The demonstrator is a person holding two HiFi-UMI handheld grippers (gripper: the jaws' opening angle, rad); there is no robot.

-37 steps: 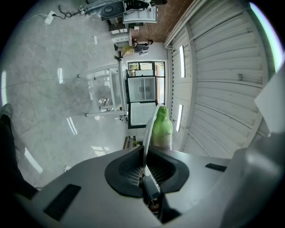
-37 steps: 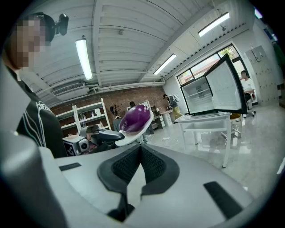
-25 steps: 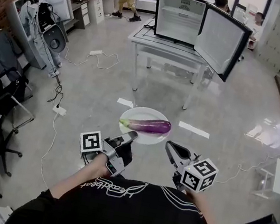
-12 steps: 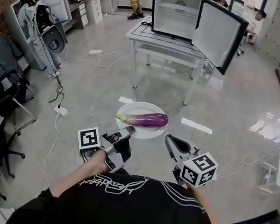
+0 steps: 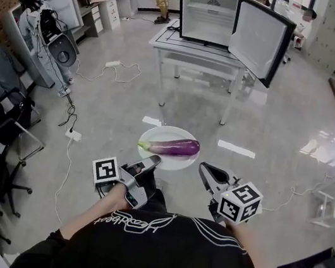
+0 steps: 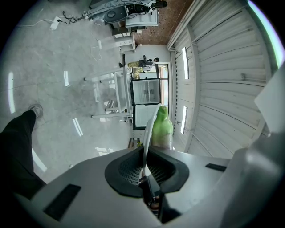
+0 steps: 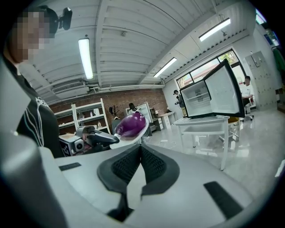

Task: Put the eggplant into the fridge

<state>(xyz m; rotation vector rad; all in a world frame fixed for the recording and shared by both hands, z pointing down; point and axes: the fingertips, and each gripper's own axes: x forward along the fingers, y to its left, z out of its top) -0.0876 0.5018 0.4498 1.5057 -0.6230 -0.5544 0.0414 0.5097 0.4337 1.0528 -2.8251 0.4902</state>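
The plate hides most of the eggplant lying on it from my left gripper view; only the green end shows. My left gripper and right gripper each clench the plate's rim above the glossy floor. Beyond, the fridge stands open on a white table.

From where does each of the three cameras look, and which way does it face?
Head view: on the person's head, facing steeply down at the plate with the eggplant; torso, left gripper and right gripper show.
Left gripper view: on that gripper, rolled sideways, facing along its jaws, shut on the plate rim, towards the fridge; a leg shows.
Right gripper view: on that gripper, facing along its jaws, shut on the plate, past the eggplant; the torso shows.
Shared: all three see the eggplant and the open fridge.
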